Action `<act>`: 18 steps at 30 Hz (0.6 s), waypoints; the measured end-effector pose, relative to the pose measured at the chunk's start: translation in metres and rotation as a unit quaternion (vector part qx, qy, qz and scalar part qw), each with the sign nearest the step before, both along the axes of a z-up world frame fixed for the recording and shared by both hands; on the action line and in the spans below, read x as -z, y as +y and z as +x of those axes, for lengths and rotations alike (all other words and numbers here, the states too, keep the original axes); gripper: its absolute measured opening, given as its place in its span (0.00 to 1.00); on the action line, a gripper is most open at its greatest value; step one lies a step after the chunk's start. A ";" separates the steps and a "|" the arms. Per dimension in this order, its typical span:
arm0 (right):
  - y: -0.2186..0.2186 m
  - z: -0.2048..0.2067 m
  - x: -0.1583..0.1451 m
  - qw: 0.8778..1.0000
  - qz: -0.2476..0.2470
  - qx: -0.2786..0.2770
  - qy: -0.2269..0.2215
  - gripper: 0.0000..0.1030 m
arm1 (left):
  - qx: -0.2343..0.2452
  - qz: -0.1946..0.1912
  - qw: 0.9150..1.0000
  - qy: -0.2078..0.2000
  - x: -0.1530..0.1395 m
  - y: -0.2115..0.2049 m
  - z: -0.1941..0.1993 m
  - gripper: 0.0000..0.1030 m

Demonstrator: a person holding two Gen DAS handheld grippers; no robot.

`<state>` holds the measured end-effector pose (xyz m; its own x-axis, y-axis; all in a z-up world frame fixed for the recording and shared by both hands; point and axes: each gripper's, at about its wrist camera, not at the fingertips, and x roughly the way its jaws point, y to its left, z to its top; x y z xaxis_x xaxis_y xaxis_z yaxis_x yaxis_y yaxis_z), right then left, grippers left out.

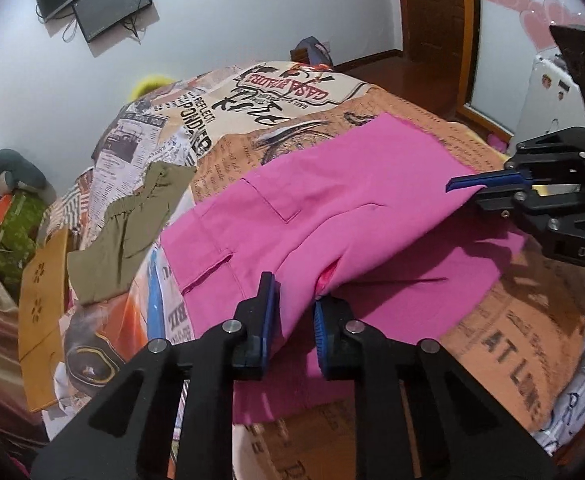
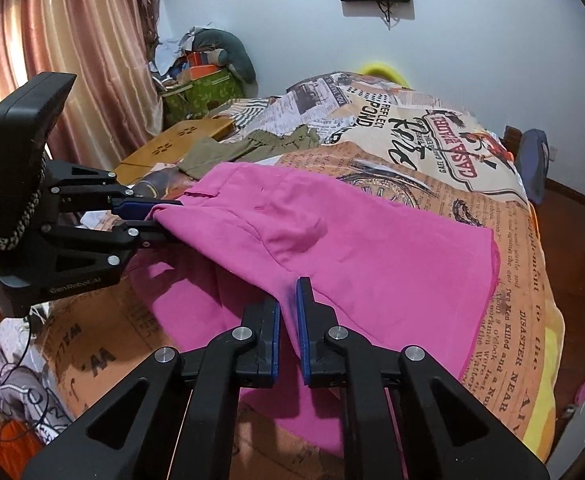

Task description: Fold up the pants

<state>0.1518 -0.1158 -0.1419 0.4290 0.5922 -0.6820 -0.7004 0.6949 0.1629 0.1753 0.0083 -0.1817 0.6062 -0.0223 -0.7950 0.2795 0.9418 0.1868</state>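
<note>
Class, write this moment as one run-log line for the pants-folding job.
step: lifting edge to fold | left gripper: shut on pink pants | right gripper: shut on pink pants | surface: printed bedspread | nearby: olive garment

Nearly all the lettering sits on the newspaper-print bedspread (image 2: 432, 184) covering the bed. A cream patch (image 2: 452, 148) carries a red banner reading "CASA PADRE" beside black script, and next to it stand "REFLECT" and "POND" — both upside down here. Along the orange edge (image 2: 520, 340) run "DISASTER NEAR" and "Men Killed and". In the left wrist view the near orange panel (image 1: 508, 352) shows "AT LINE". The black body of the left tool (image 2: 72, 280) bears faint grey "GenRobot.AI"; the right tool (image 1: 584, 252) shows "DAS" — cut off.
</note>
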 end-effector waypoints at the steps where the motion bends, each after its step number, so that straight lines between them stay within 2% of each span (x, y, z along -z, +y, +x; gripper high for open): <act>1: 0.000 -0.002 0.000 1.000 -0.002 -0.002 0.001 0.06 | 0.001 -0.002 1.000 0.003 0.000 0.001 -0.003 0.17; 14: -0.003 -0.022 0.016 0.999 -0.031 -0.010 0.010 0.06 | 0.001 -0.001 1.000 0.018 0.013 -0.008 -0.028 0.17; 18: -0.007 -0.022 0.019 0.999 -0.036 -0.014 0.026 0.07 | 0.000 -0.005 1.000 0.024 0.014 -0.007 -0.032 0.17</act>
